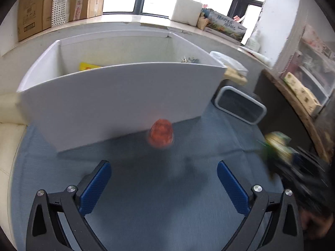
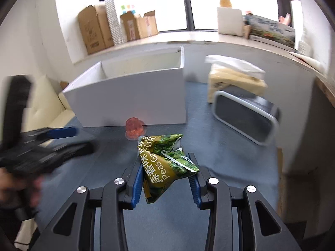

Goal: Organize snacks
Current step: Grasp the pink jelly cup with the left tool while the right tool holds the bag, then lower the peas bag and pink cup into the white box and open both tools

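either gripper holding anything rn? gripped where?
Right gripper: shut on the crumpled green foil pea snack packet, fingers squeezing its lower middle from both sides. Left gripper: open, nothing held.

Lots of stuff around here. The blue-grey counter has a dark device with a white rim leaning near its far right corner, and a beige tissue pack sits just behind it. Along the windowsill there are brown cardboard boxes on the left, and a white box plus a printed flat carton on the right.
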